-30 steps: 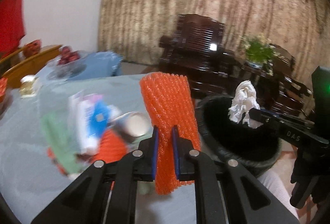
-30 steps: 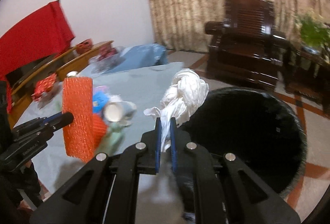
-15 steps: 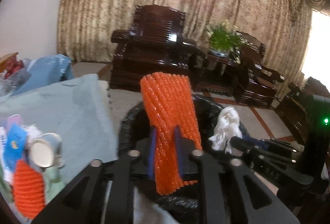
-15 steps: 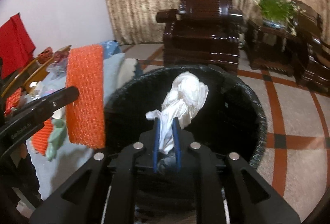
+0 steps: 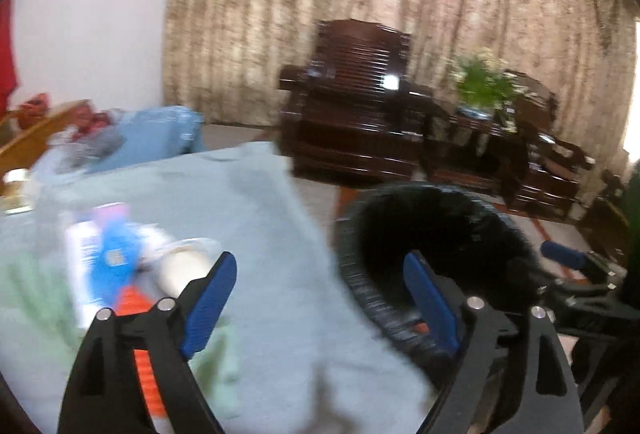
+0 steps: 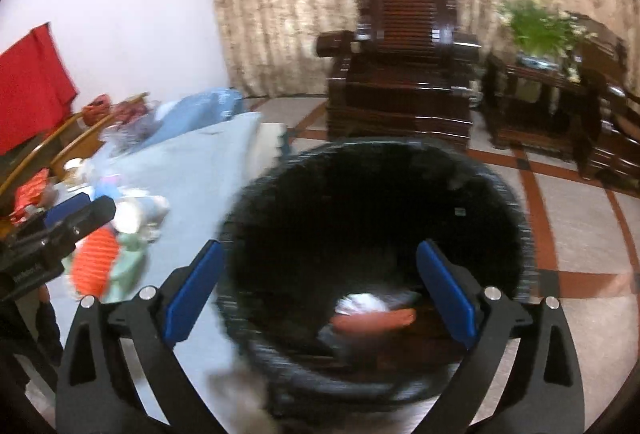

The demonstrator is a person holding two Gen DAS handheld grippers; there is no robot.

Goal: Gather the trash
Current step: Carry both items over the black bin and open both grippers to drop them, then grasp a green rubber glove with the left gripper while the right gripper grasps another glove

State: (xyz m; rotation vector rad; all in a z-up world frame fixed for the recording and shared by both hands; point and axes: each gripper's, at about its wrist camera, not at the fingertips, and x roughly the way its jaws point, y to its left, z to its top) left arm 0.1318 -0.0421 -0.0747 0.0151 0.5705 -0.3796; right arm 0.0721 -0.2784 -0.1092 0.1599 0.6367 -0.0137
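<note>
My left gripper (image 5: 320,266) is open and empty over the table edge, between the trash pile and the black bin (image 5: 432,234). My right gripper (image 6: 320,262) is open and empty above the black bin (image 6: 500,234). The white crumpled tissue (image 6: 362,304) and the orange foam net (image 6: 372,320) lie inside the bin. On the table a pile remains: a second orange foam net (image 6: 94,266), a paper cup (image 5: 182,268), a blue-and-white packet (image 5: 108,254) and green wrapping (image 6: 128,266).
The table (image 5: 248,218) has a pale blue cloth. A dark wooden armchair (image 6: 404,74) and a side table with a plant (image 6: 536,30) stand behind the bin by the curtain. Fruit and a blue bag (image 5: 160,134) lie at the table's far end.
Both grippers opened and dropped the orange net and the white tissue into the bin. The left gripper swung back left toward the table.
</note>
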